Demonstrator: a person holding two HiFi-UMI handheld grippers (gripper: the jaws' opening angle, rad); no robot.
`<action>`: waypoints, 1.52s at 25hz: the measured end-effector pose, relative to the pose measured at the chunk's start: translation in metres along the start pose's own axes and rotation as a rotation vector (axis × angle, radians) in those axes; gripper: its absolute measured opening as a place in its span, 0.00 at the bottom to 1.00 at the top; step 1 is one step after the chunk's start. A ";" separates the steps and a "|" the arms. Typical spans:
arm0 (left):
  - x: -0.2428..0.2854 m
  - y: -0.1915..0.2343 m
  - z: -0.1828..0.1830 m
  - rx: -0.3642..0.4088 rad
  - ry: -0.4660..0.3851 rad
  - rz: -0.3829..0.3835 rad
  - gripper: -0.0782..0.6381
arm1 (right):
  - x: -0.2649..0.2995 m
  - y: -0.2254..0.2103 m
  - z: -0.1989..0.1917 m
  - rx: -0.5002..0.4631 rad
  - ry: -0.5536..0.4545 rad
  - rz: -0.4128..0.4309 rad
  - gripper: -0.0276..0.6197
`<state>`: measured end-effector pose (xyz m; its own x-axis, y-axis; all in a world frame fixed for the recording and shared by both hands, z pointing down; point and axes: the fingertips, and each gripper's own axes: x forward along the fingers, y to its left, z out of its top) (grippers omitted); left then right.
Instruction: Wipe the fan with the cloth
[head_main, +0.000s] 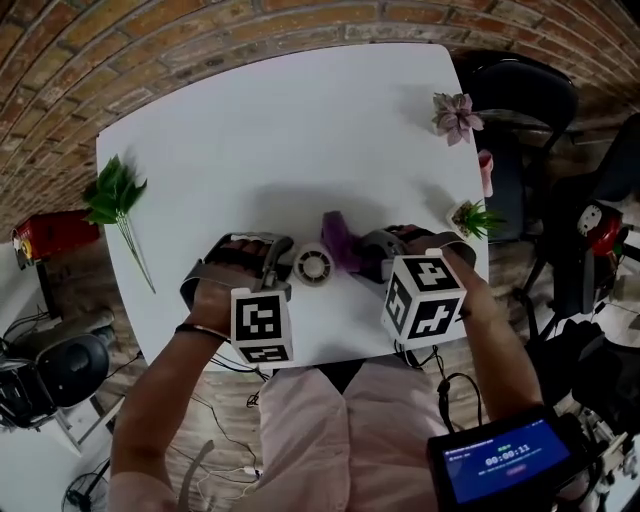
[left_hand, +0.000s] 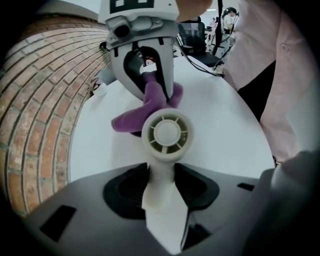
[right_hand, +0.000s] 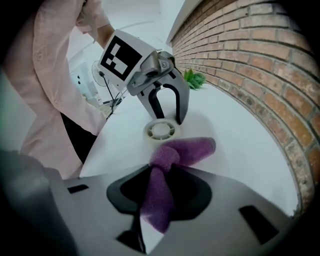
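Note:
A small white hand-held fan (head_main: 313, 266) is near the front edge of the white table (head_main: 270, 130). My left gripper (left_hand: 161, 185) is shut on its handle, and the round grille head (left_hand: 167, 132) sticks out past the jaws. My right gripper (right_hand: 157, 185) is shut on a purple cloth (right_hand: 182, 152), whose free end lies on the table just beside the fan head (right_hand: 161, 131). In the head view the cloth (head_main: 338, 240) sits right of the fan, between the left gripper (head_main: 283, 262) and the right gripper (head_main: 372, 252). The two grippers face each other closely.
A green leafy sprig (head_main: 115, 195) lies at the table's left edge. A pink succulent (head_main: 456, 115) and a small green plant (head_main: 475, 217) stand at the right edge. A brick wall runs behind the table, and a black chair (head_main: 520, 100) stands to the right.

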<state>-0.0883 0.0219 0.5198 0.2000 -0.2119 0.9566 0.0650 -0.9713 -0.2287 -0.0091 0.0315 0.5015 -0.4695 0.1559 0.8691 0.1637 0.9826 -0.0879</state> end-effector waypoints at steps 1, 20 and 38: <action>0.000 -0.001 0.000 -0.023 0.004 -0.001 0.36 | 0.000 0.005 -0.001 0.018 -0.006 -0.002 0.18; -0.023 -0.015 -0.037 -1.056 -0.065 -0.051 0.44 | -0.031 0.090 -0.009 0.175 -0.206 0.064 0.19; -0.005 0.038 0.122 -1.234 -0.533 -0.202 0.52 | -0.063 0.114 -0.060 0.334 -0.256 0.010 0.20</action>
<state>0.0328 -0.0008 0.4846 0.6601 -0.2620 0.7040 -0.7159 -0.5033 0.4839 0.0912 0.1279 0.4657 -0.6765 0.1446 0.7221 -0.1008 0.9531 -0.2853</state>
